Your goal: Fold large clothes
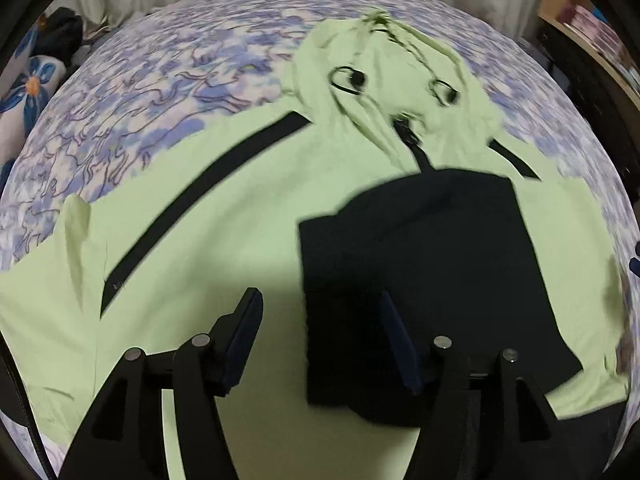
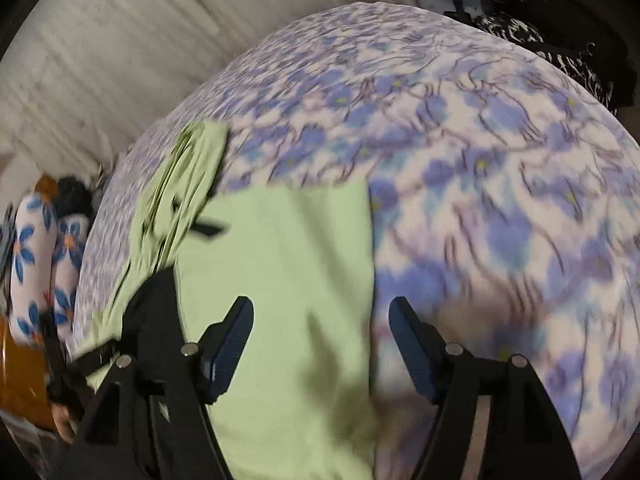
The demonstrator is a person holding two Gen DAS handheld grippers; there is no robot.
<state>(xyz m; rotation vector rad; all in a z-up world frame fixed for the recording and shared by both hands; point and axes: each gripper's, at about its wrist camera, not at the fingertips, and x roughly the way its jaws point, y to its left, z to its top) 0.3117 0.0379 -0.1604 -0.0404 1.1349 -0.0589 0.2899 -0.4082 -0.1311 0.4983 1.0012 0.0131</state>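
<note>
So there's a pale green hooded jacket [image 1: 224,216] spread flat on a bed with a blue-and-white floral sheet [image 1: 168,64]. The hood [image 1: 384,72] sits crumpled at the far end, drawstrings and zipper pull showing, and a black stripe [image 1: 192,204] runs diagonally down one sleeve. A black panel of fabric [image 1: 432,264] lies on top of the green body, near its right side in the left wrist view; hard to say whether it's part of the jacket or a separate piece.

The left gripper [image 1: 320,320] hangs over the jacket with its fingers apart, one over bare green cloth and the other over the black panel's edge, nothing pinched between them. The right gripper [image 2: 320,328] is also spread wide and empty, straddling the straight folded edge of the green fabric, one finger over cloth, the other over sheet.

No real containers anywhere. Off the bed's left side there's a flower-print pillow [image 2: 36,248] with something dark [image 2: 74,196] next to it. Right wrist view is pretty blurry.
</note>
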